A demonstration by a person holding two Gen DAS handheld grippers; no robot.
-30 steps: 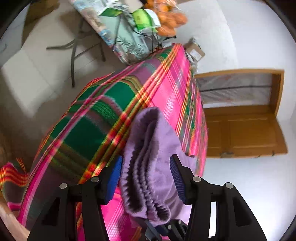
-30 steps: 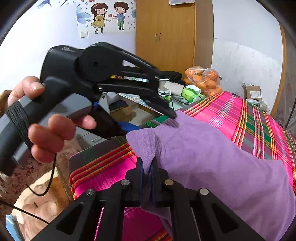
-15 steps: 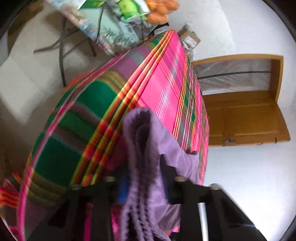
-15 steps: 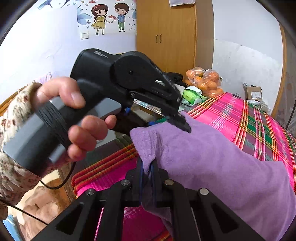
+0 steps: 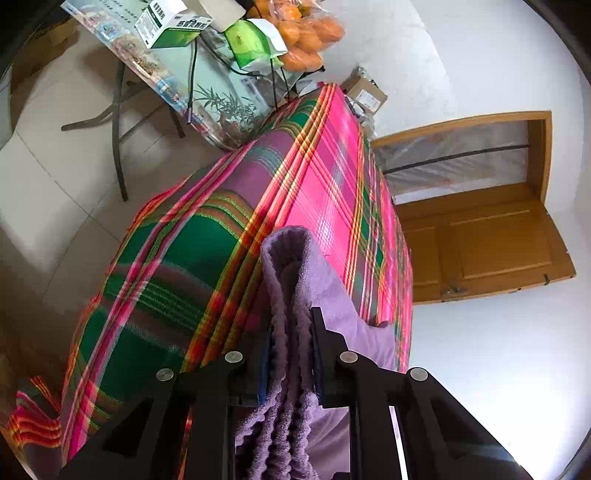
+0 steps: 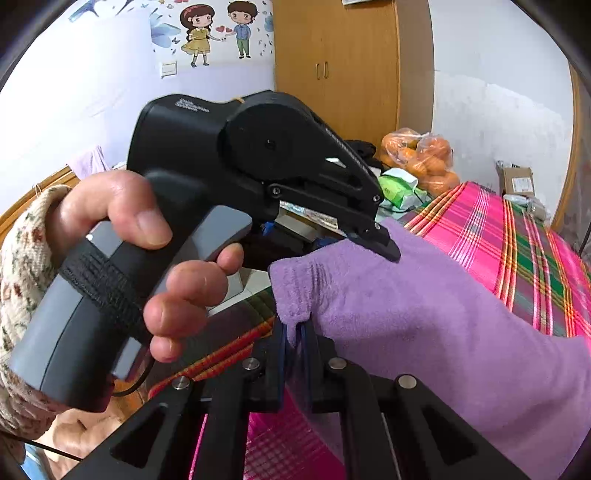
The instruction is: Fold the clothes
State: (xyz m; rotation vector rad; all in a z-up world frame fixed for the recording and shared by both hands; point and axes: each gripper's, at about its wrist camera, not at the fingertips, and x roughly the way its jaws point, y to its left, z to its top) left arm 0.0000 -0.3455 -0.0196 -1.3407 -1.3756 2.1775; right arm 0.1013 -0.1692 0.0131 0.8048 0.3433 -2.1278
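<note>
Grippers both clamped: left gripper (image 5: 291, 354) on bunched layers, right gripper (image 6: 293, 343) on a corner; we hold the purple fleece garment (image 6: 424, 321) edge taut above the plaid bedspread (image 5: 325, 192) for folding.

Open plaid surface (image 5: 325, 192) ahead

Crowded just beyond its far edge by a side table (image 5: 207, 96) carrying boxes (image 5: 173, 22) and bagged oranges (image 5: 306, 33); bare floor (image 5: 55, 177) alongside.
</note>
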